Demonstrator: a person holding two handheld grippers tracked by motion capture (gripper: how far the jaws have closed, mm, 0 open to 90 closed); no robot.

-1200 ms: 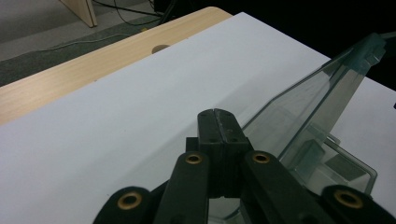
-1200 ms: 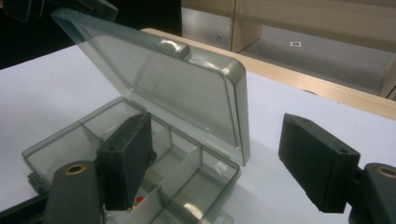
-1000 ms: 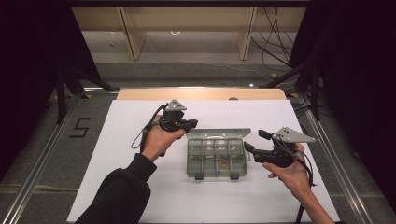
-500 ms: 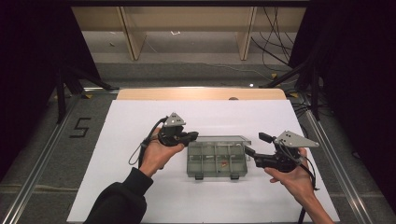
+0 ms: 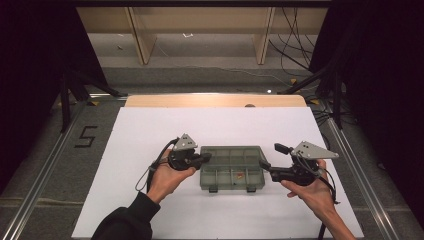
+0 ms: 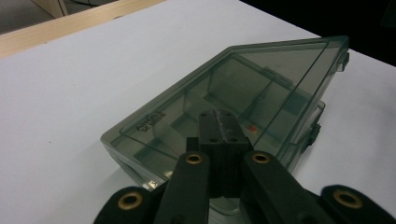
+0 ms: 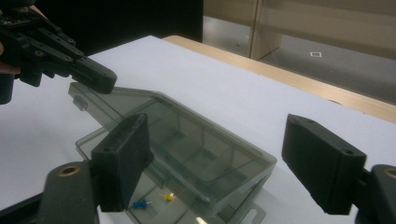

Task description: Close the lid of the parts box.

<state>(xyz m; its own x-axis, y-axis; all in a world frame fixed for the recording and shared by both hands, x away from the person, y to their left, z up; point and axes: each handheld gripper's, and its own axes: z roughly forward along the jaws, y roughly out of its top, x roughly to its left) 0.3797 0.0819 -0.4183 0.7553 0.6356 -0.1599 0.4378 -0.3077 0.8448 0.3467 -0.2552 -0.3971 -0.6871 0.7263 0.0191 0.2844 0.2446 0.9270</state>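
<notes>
Smoky plastic box [image 5: 231,167] sits mid-sheet between closed left tool [image 5: 204,159] and wide-open, empty right tool [image 5: 270,159].

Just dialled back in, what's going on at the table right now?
A person is working on a smoky clear compartment box on the white table, one gripper in each hand. The left gripper is shut and sits on top of the box's lid, which is not quite flat yet. The right gripper stands open at the box's other end, gripping nothing. A few coloured pushpins lie inside.
</notes>
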